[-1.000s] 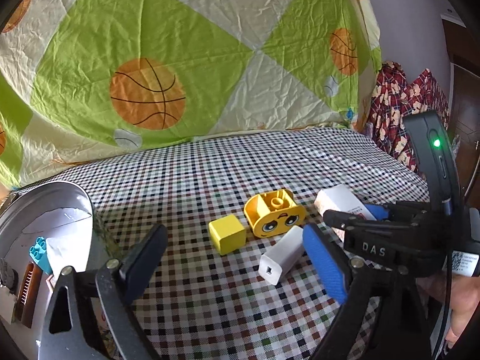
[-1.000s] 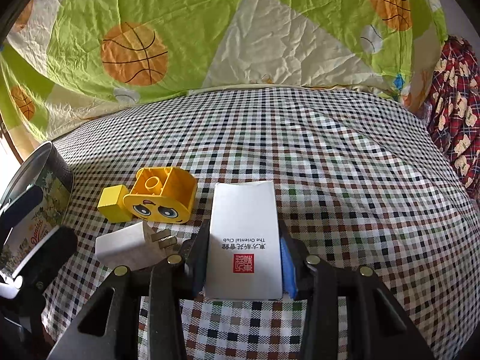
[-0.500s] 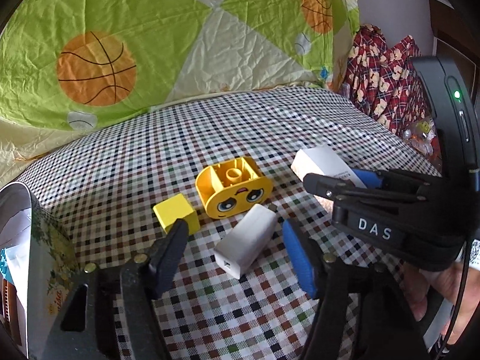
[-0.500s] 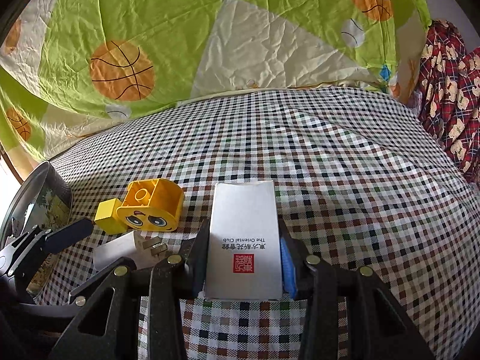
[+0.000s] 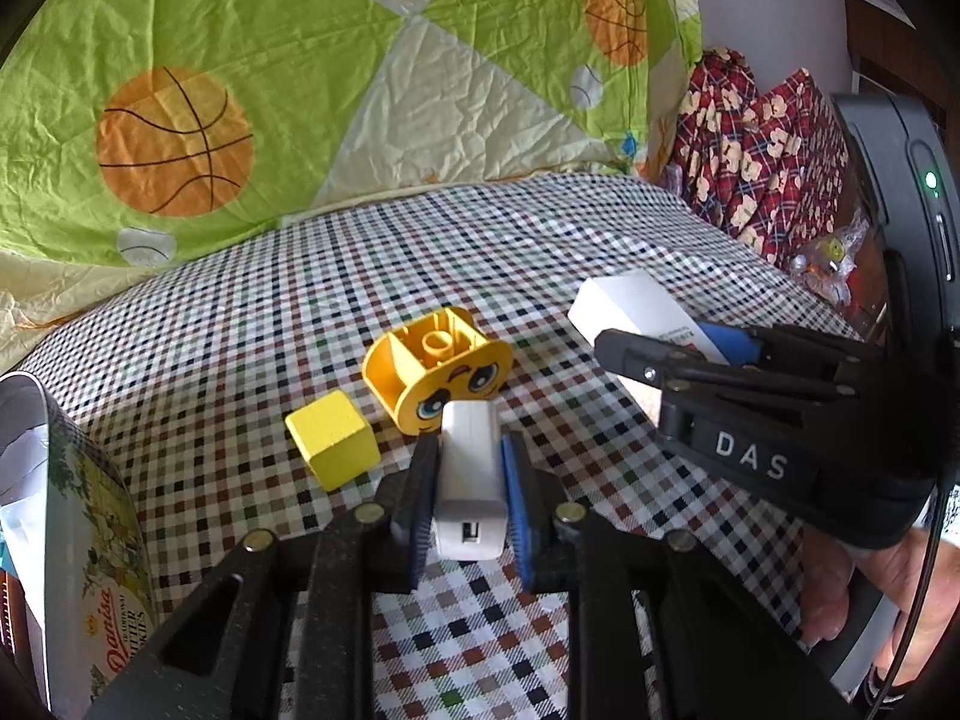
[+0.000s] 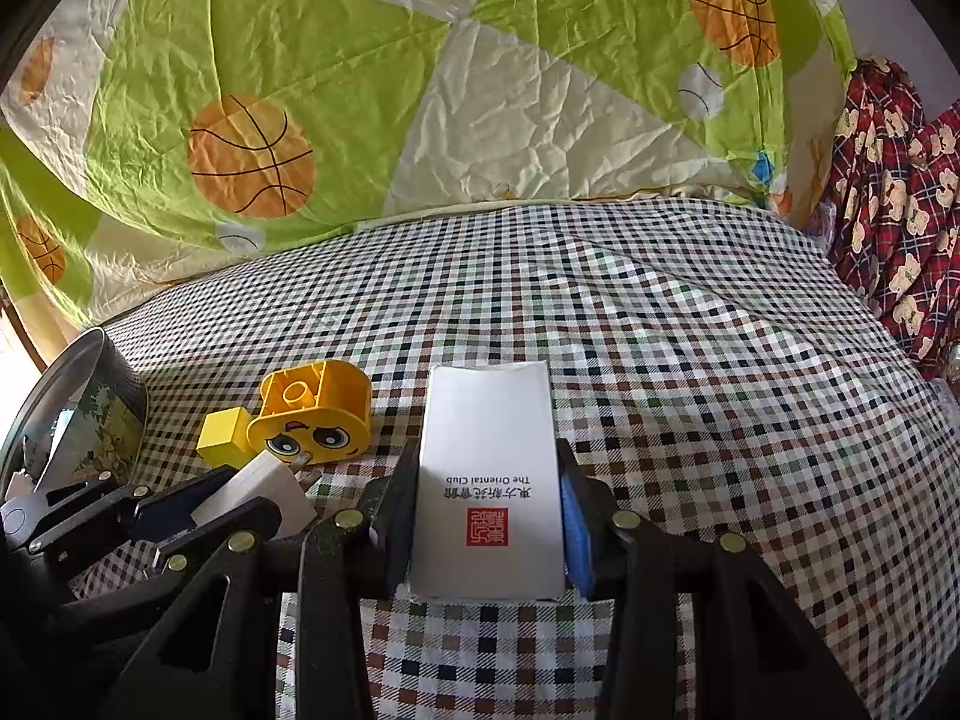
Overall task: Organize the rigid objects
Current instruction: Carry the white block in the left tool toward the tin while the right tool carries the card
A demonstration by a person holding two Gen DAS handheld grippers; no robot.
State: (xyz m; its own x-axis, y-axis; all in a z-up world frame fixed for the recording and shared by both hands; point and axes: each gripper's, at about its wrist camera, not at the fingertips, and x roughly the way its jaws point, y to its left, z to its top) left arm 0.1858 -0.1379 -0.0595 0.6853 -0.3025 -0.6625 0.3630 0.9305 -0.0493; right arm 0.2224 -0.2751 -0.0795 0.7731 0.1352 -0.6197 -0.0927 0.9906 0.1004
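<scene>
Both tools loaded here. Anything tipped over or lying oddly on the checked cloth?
Only the yellow plastic face block: it lies on its side, hollow underside facing up, touching the white USB charger clamped in the left tool.

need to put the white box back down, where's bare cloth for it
Free: the checked cloth right of and beyond the white box, out to the red plaid fabric and the basketball sheet. Crowded: left side, where the charger, yellow cube, face block and tin cluster.
</scene>
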